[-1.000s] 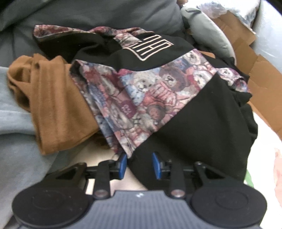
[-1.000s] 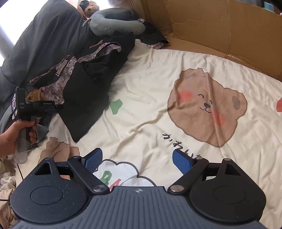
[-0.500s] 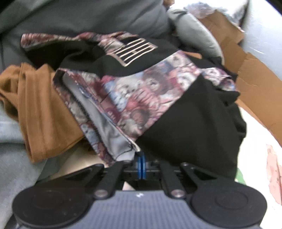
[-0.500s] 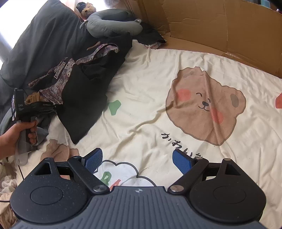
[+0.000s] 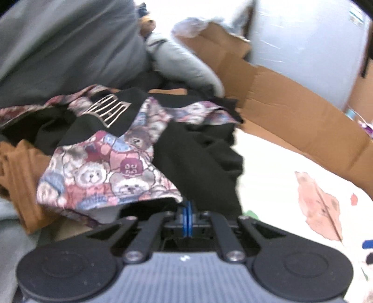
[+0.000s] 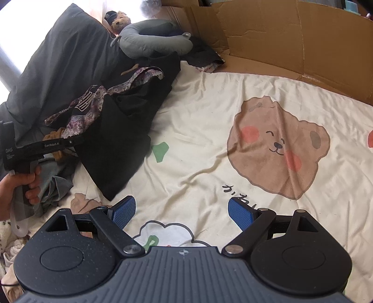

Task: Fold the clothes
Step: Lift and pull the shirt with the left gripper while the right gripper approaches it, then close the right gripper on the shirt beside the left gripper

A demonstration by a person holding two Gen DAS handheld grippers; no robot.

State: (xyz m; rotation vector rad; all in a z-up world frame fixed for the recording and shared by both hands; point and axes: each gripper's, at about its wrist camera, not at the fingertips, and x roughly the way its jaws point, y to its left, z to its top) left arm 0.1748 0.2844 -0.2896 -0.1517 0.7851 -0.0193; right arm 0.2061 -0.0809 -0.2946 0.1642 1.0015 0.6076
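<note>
Black garment (image 5: 198,160) with teddy-bear print panels lay heaped at the edge of a cream cartoon-bear bedsheet (image 6: 209,130), its near hem pinched in the left gripper (image 5: 187,218), whose blue pads were pressed together on the cloth where the printed panel met the black fabric. In the right wrist view the same garment (image 6: 121,130) sprawled against a dark grey pillow (image 6: 63,70), with the left gripper (image 6: 78,141) reaching into its left edge from a bare hand (image 6: 22,184) at the frame's side. A rust-brown garment (image 5: 21,177) was bunched just beside the printed panel, touching it, and grey cloth (image 6: 54,186) lay crumpled under the hand. The right gripper (image 6: 181,215) hung over the bare sheet, well apart from the pile, its blue pads spread wide with nothing between them. A grey neck pillow (image 6: 151,39) rested at the top of the pile, a small teddy bear (image 6: 120,21) behind it. Flattened cardboard (image 6: 291,35) stood along the far side of the bed. The left wrist view was blurred.
</note>
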